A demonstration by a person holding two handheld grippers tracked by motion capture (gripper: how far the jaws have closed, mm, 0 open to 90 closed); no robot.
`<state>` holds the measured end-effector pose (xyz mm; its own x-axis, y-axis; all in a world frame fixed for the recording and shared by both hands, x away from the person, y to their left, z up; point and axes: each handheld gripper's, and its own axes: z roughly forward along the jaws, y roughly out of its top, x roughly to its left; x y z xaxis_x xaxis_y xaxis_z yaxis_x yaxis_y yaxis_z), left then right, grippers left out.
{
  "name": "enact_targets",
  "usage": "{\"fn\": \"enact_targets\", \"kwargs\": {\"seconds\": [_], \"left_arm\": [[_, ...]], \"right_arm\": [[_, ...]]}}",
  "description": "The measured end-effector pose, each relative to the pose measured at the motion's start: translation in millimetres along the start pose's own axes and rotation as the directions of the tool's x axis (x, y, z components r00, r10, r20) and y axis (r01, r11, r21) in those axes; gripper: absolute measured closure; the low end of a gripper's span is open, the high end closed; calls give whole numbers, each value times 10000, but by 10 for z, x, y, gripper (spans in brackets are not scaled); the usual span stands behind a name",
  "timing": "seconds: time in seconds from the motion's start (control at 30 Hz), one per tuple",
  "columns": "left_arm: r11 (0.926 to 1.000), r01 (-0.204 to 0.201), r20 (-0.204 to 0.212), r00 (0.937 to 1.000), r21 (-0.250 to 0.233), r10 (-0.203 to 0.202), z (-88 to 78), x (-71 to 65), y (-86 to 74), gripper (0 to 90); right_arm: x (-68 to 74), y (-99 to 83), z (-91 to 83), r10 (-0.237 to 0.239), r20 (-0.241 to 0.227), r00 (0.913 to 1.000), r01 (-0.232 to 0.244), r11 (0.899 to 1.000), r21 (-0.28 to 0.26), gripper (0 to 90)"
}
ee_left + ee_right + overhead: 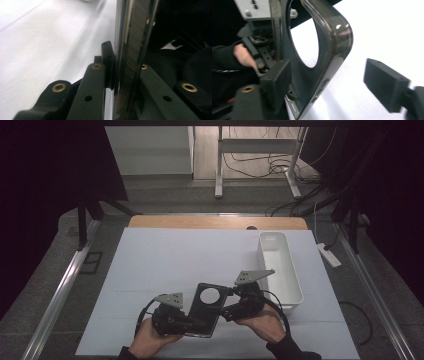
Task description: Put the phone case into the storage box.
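Right now your left gripper [192,322] is clamped on the near end of a black panel with a round hole [206,302], its jaws pinched narrow on the thin edge; in the left gripper view the pad [108,58] presses flat against the glossy side of that panel [128,60]. You hold the panel just above the white table cover [175,255], near the near edge and a little right of the middle. Its long axis runs from near to far, leaning slightly to the right, and the end with the round hole points away from you, toward the far side. The broad face tilts upward toward the high camera.

Your right gripper [231,301] sits just to the right of the panel, at its far right corner. Its jaws stand wide: in the right gripper view one pad [275,85] lies close against the panel's [329,47] back side, whether touching you cannot tell, while the other pad [385,83] hangs well clear over the white cover, so the panel's rounded corner lies between them ungripped.

Farther right, a long white bin [280,270] lies on the cover with its long axis running near to far, well apart from the panel.
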<state>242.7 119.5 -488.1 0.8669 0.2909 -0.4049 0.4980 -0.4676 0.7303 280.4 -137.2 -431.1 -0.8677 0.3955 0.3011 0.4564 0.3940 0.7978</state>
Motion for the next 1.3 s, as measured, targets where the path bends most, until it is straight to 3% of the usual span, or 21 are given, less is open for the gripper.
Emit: {"fn": "enact_targets", "kwargs": {"seconds": [0.33, 0.57, 0.7, 0.77, 1.07, 1.3], "left_arm": [[9996, 263, -1212, 9923, -46, -267, -24, 9, -10, 857], [9991, 420, -2117, 9765, 79, -394, -31, 11, -13, 858], [9984, 555, -2443, 9684, 123, -508, -26, 18, -19, 858], [9983, 549, -2476, 9676, 176, -488, -31, 26, -23, 857], [9982, 539, -2299, 9721, 252, -467, -12, 24, -27, 857], [9986, 458, -2123, 9764, 259, -393, -12, 5, -25, 857]], "right_arm": [[-15, 14, -25, -223, 1008, 9947, 230, 9997, -63, 70], [-14, 21, -31, -135, 1540, 9880, 140, 9999, -23, 0], [-24, 24, -48, -183, 2021, 9792, 220, 9996, -159, 0], [-30, 25, -61, -230, 2299, 9729, 286, 9994, -210, 0], [-30, 38, -79, -274, 2335, 9720, 328, 9993, -192, 0], [-32, 94, -144, 59, 2466, 9691, 10, 9996, -276, 0]]}}
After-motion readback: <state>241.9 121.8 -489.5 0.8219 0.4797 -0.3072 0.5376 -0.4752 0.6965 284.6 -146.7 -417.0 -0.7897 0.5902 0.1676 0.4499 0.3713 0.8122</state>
